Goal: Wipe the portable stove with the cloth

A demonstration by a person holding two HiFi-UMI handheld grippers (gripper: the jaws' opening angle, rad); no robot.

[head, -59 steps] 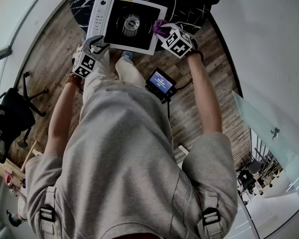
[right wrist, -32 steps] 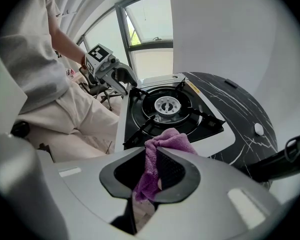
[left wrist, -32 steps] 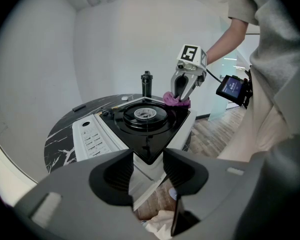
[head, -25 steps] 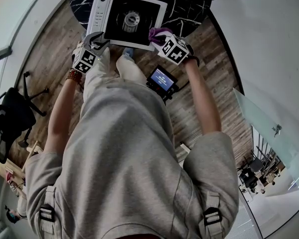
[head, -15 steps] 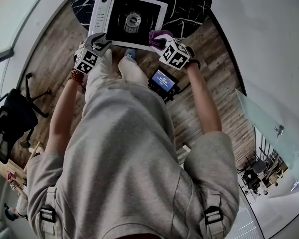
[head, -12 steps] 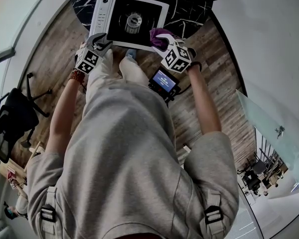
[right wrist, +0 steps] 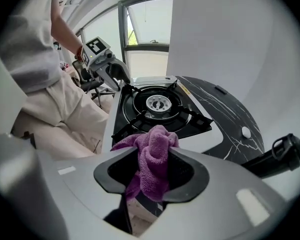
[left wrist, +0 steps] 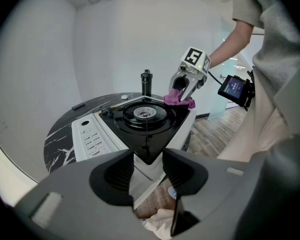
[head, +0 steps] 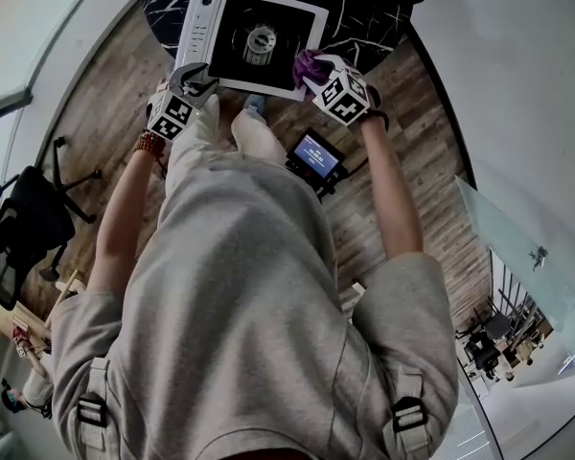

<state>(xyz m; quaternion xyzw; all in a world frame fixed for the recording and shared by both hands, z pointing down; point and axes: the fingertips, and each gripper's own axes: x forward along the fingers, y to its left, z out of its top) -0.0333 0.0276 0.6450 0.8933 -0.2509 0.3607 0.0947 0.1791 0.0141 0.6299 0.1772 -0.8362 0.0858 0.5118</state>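
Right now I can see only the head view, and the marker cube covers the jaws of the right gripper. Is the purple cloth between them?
Observer: Yes. The jaws of the right gripper have just been opening, and the purple cloth sits bunched loosely between them.
Operator: Does the cloth touch the stove?
Observer: In the left gripper view it appears to rest on the far right corner of the portable stove, on its black top.
Operator: And what does the left gripper do?
Observer: The left gripper has the stove's near white corner between its jaws, and they appear clamped on it.
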